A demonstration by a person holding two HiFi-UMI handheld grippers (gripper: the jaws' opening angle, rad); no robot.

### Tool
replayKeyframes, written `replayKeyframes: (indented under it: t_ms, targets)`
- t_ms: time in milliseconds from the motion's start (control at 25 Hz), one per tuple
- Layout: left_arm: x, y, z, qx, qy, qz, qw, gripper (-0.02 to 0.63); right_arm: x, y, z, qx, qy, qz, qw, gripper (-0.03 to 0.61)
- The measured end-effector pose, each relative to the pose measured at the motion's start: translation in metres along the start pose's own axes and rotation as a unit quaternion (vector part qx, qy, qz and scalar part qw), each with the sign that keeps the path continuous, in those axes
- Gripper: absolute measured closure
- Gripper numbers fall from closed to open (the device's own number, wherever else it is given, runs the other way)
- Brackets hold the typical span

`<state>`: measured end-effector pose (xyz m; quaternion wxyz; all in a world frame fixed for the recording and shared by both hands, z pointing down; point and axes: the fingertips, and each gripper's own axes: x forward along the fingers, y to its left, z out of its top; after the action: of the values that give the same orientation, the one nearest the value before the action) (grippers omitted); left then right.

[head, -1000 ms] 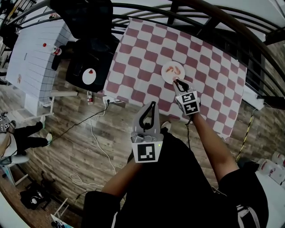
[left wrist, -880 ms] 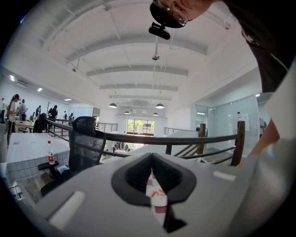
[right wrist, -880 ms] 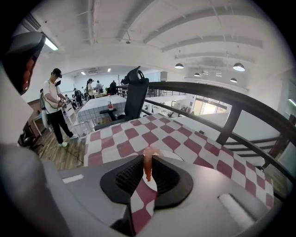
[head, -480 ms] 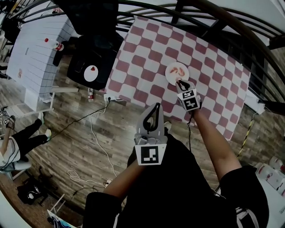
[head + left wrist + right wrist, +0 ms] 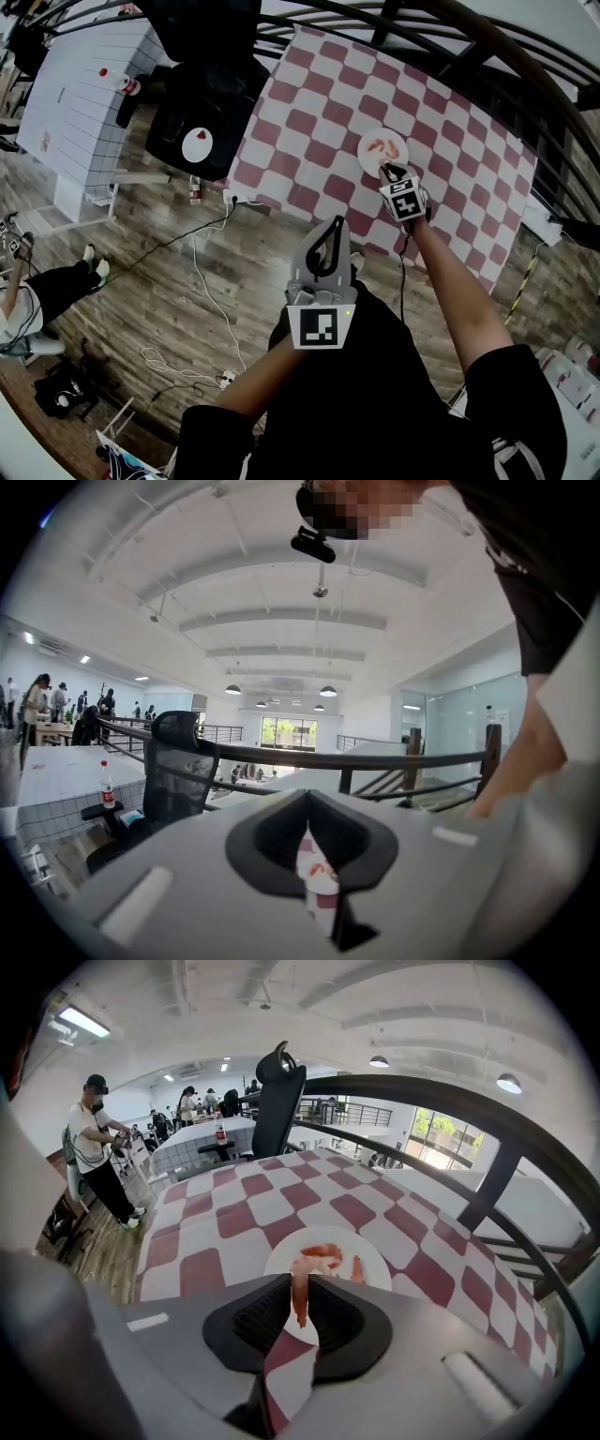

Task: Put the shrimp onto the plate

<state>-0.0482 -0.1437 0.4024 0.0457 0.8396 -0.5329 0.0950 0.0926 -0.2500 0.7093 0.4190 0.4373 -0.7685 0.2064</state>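
Nothing legible here: no words, brands or numbers. The black-and-white square markers (image 5: 320,326) on the left hand-held gripper (image 5: 330,226) and the right hand-held gripper (image 5: 383,170) show block patterns only, no letters.

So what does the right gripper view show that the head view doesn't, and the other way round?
Only the right gripper view clearly shows the shrimp pinched between the right gripper's jaws, plus a standing person. Only the head view shows the left gripper, held over the wooden floor. Both show the white plate with other shrimp on it, on the checked tablecloth.
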Motion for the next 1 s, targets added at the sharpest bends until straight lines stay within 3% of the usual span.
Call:
replayKeyframes:
  t_ms: [240, 480, 720, 1000]
  targets:
    - [-0.005, 0.003, -0.009, -0.033, 0.024, 0.014, 0.9991, 0.604, 0.017, -0.005, -0.009, 0.030, 0.021, 0.004, 0.999, 0.520]
    - [-0.006, 0.001, -0.012, 0.013, 0.026, 0.003, 0.9996, 0.604, 0.030, -0.011, -0.011, 0.044, 0.030, 0.003, 0.999, 0.520]
    - [-0.008, 0.003, -0.018, -0.039, 0.028, 0.025, 0.9985, 0.604, 0.036, -0.016, -0.013, 0.047, 0.033, 0.001, 0.998, 0.518]
    - [-0.005, 0.000, -0.018, -0.023, 0.031, 0.022, 0.9990, 0.604, 0.045, -0.013, -0.015, 0.052, 0.039, 0.013, 0.998, 0.517]
